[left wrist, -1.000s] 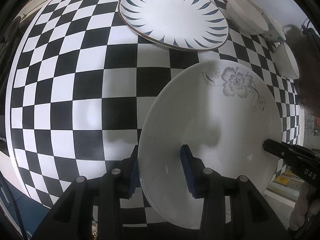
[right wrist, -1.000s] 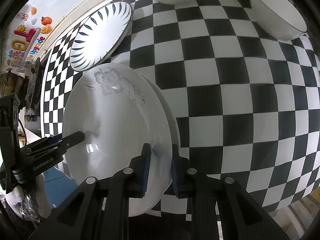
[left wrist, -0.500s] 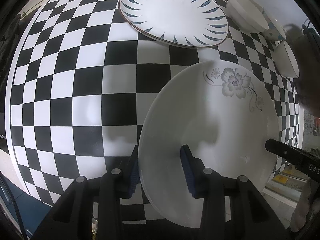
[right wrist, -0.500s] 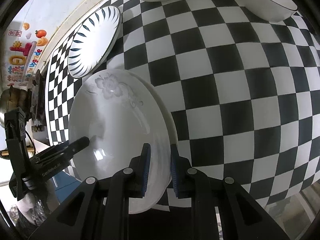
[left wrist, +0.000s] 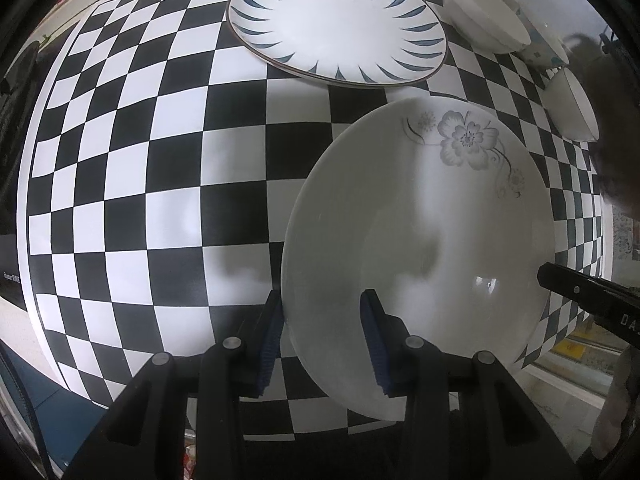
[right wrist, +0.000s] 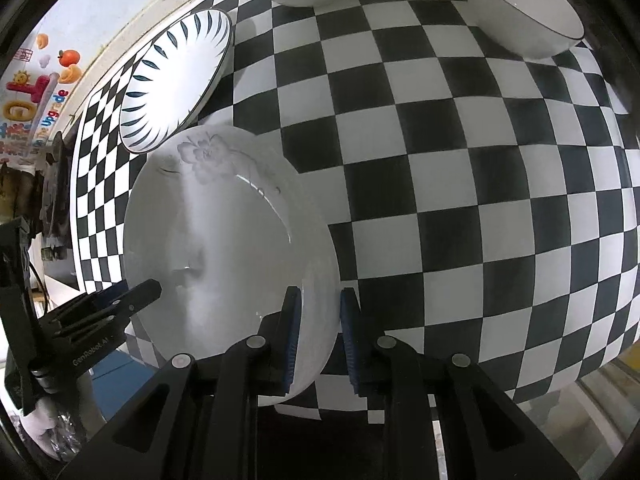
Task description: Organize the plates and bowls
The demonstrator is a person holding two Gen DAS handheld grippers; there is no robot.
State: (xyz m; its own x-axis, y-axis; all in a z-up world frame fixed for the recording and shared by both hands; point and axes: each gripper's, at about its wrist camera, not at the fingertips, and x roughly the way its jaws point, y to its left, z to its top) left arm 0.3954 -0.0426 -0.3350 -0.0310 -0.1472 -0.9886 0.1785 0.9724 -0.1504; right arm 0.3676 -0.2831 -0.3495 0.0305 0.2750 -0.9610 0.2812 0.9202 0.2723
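floral plate [left wrist: 420, 248]: glossy white ceramic, shallow; I hold it off the checkered counter [left wrist: 160, 184], just in front of the leaf-rim plate [left wrist: 336, 24].
left gripper [left wrist: 322, 334]: clamped on its left rim.
right gripper [right wrist: 320, 340]: pinching the opposite rim.
bowls [right wrist: 520, 12]: right of the leaf-rim plate.
next: I reckon stack it there, straight ahead.

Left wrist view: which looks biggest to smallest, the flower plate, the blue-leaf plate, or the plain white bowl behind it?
1. Flower plate, though it is nearest the camera, so unsure.
2. Blue-leaf plate.
3. Plain white bowl, clearly smallest.
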